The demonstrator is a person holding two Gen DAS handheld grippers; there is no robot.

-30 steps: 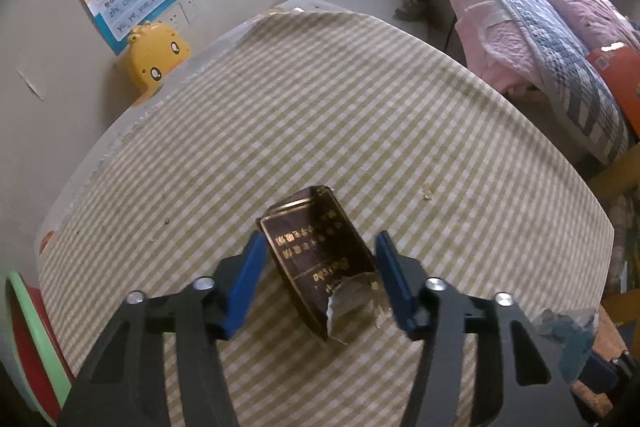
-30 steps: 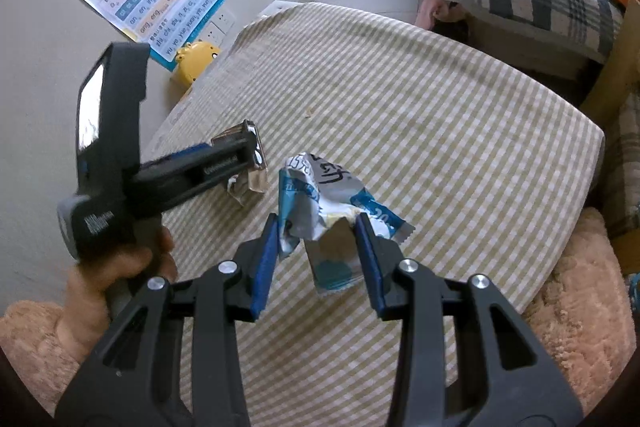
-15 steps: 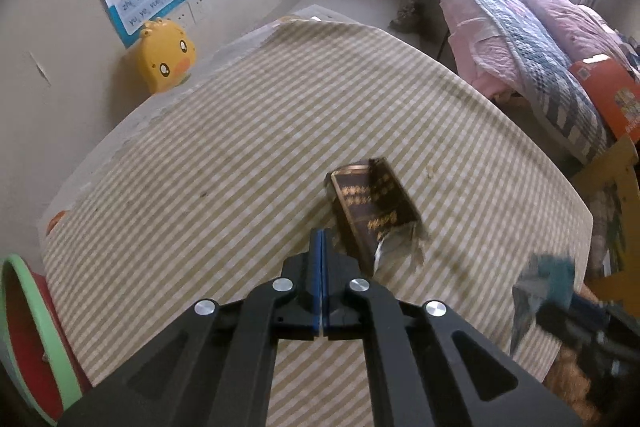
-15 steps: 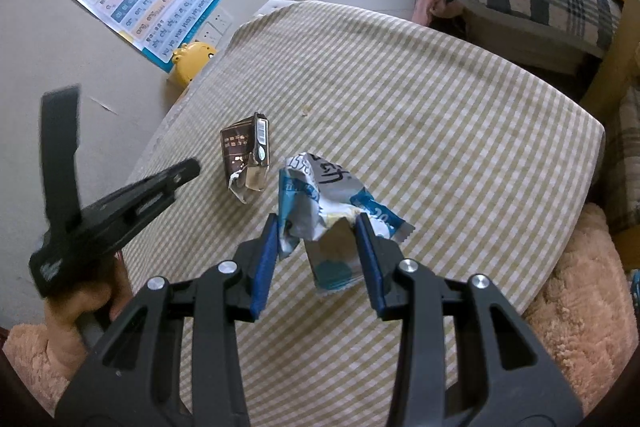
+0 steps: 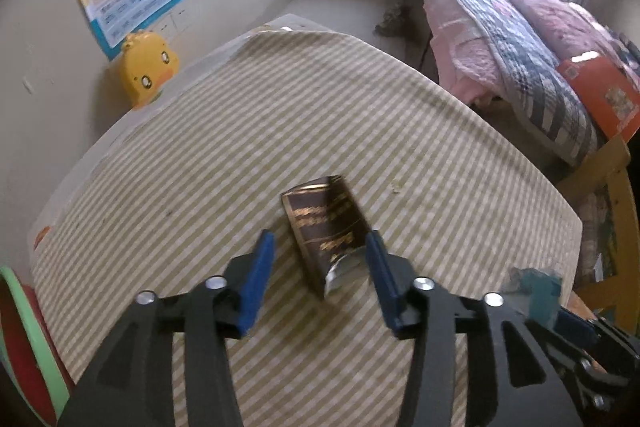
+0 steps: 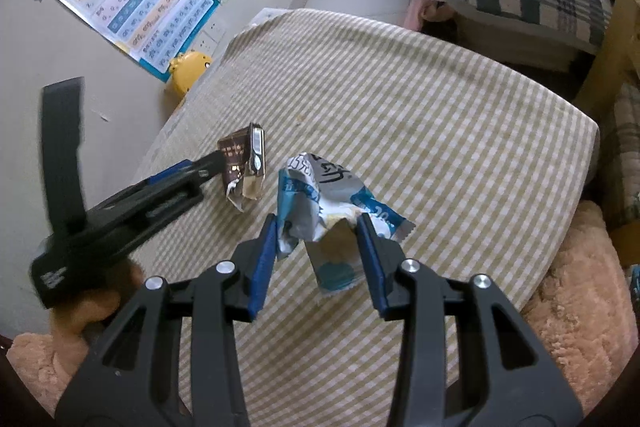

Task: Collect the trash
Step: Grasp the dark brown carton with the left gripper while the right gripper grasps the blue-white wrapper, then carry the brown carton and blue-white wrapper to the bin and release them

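A dark brown carton [image 5: 326, 227] with gold print and a torn foil end lies on the checked tablecloth [image 5: 240, 147]. My left gripper [image 5: 319, 241] straddles its near end, jaws opening; the left pad stands clear of it and the right pad is close beside the torn end. From the right wrist view, the carton [image 6: 240, 163] sits just ahead of the left gripper [image 6: 212, 163], which a hand [image 6: 92, 303] holds. My right gripper [image 6: 317, 223] is shut on a crumpled blue and white wrapper [image 6: 320, 191], held above the cloth.
A yellow duck toy [image 5: 148, 69] sits at the table's far left against the wall with posters. A red and green basin [image 5: 16, 347] is at the left edge. A bed [image 5: 520, 39] and a wooden chair [image 5: 616, 187] stand on the right. A crumb [image 5: 396, 189] lies near the carton.
Half a second ago the left gripper was shut and empty beside the carton; its jaws have spread again around the carton's near end. The right gripper and its wrapper have not moved.
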